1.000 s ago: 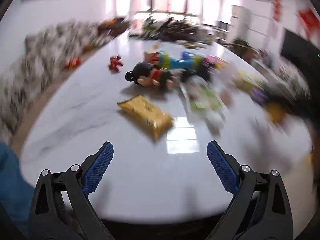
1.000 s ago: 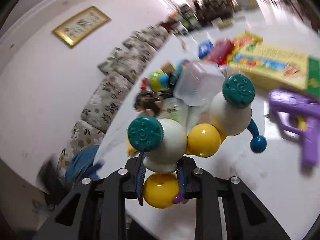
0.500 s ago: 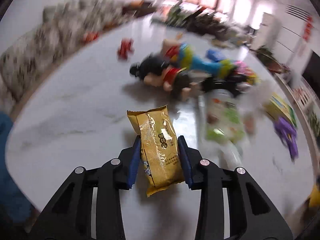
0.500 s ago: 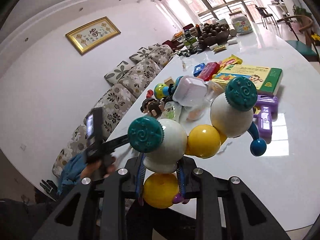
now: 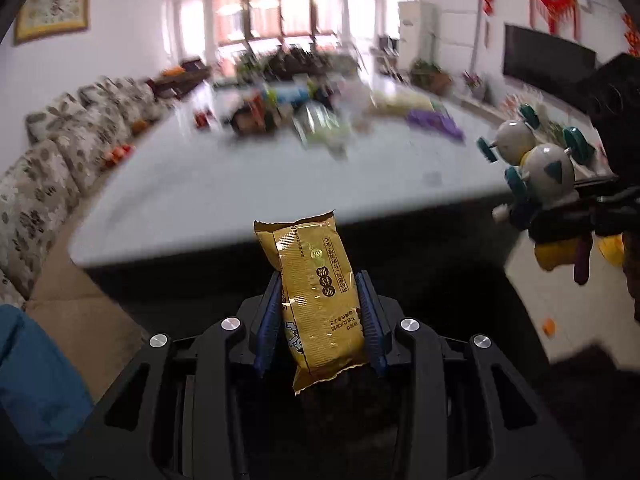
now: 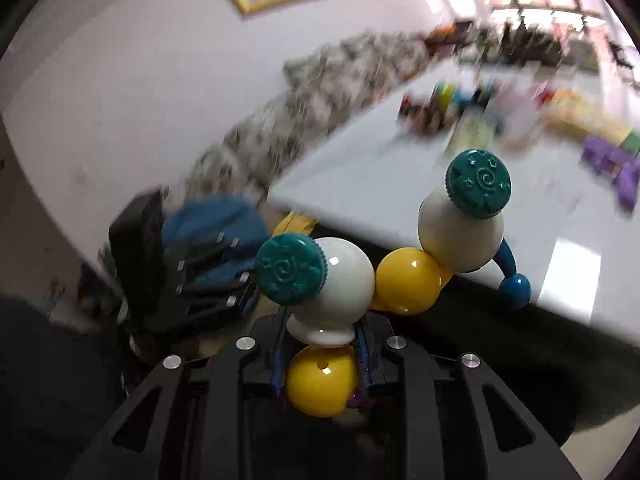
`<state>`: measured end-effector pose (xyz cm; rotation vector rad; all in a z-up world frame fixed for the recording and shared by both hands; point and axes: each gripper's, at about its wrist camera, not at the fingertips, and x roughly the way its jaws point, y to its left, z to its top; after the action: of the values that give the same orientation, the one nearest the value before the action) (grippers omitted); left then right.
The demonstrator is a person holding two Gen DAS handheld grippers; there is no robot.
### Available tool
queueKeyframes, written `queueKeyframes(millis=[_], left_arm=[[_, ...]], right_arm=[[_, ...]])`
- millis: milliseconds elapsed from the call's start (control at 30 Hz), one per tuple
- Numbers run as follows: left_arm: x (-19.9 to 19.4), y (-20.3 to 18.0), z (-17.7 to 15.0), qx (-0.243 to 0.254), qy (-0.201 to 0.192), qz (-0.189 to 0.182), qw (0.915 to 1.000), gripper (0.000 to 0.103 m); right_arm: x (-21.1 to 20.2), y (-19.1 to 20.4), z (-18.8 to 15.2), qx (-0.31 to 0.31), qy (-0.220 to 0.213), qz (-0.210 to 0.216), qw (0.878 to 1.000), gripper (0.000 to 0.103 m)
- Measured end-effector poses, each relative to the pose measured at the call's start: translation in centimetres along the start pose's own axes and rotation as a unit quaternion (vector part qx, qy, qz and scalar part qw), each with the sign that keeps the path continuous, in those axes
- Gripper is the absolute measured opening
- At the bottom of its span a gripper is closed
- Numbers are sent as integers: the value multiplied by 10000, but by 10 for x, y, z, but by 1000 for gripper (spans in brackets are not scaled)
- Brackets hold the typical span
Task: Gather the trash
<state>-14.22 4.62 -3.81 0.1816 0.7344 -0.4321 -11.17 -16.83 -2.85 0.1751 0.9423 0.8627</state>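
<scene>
Gold snack wrapper (image 5: 320,300) stands upright at the bottom centre of the left wrist view, pinched between the blue pads (image 5: 269,322) of the left gripper (image 5: 320,320), which is clamped tight on its lower half — the crimped top edge pokes up in front of the table edge. The packet hangs clear of the white table (image 5: 260,184), over the dark gap below the tabletop.

At the bottom centre of the right wrist view, the right gripper (image 6: 320,354) is closed on a ball-and-knob toy (image 6: 332,284): white bulbs with teal caps, yellow balls, a blue stalk. The same toy (image 5: 540,176) shows at the right edge of the left wrist view, held off the table's side.

Further back, in the middle of the left view, a blurred heap of toys (image 5: 280,108) lies on the tabletop, with a purple toy (image 5: 434,124) to its right. A flower-patterned sofa (image 5: 60,140) runs along the left side — beyond it, at the top, bright windows (image 5: 280,12).
</scene>
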Motion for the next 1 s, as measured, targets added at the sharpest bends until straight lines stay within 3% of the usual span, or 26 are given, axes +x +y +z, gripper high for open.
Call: queueKeyframes(millis=[133, 167, 200, 233, 267, 367, 433, 533, 633, 733, 800, 867, 1000], left_arm=[[49, -2, -42, 137, 1052, -275, 9940, 36], [63, -1, -49, 147, 1254, -312, 9915, 43], [89, -1, -61, 231, 1594, -373, 9862, 52], [110, 0, -71, 284, 1813, -268, 9827, 74], [132, 1, -80, 346, 1990, -157, 9793, 89], [183, 2, -107, 572, 2588, -58, 9642, 89], [197, 4, -116, 587, 2825, -49, 9574, 89], [176, 6, -111, 559, 2599, -158, 9639, 89], [138, 10, -84, 481, 2147, -329, 9749, 89], [85, 11, -43, 420, 1381, -639, 9875, 89], [57, 9, -6, 434, 753, -674, 9939, 91], [43, 10, 20, 414, 310, -539, 9972, 91], [40, 16, 60, 108, -195, -242, 9995, 91]], right_arm=[[63, -28, -30, 350, 966, -43, 9947, 27], [82, -42, -35, 520, 1169, -31, 9918, 27], [99, -55, -39, 681, 1374, -51, 9882, 36], [123, -74, -45, 884, 1649, -136, 9822, 49], [140, -86, -51, 1021, 1854, -121, 9773, 72], [182, -123, -70, 1145, 2450, -671, 9604, 70], [178, -132, -75, 1282, 2533, -682, 9564, 69], [137, -115, -69, 1147, 2203, -676, 9663, 69], [66, -75, -29, 600, 1275, -503, 9887, 69], [0, -48, 33, -20, 8, -656, 9978, 69], [-22, -52, 73, -208, -685, -1161, 9907, 77], [-27, -75, 119, -144, -1243, -1958, 9726, 81], [-3, -132, 194, -153, -1286, -2713, 9537, 81]])
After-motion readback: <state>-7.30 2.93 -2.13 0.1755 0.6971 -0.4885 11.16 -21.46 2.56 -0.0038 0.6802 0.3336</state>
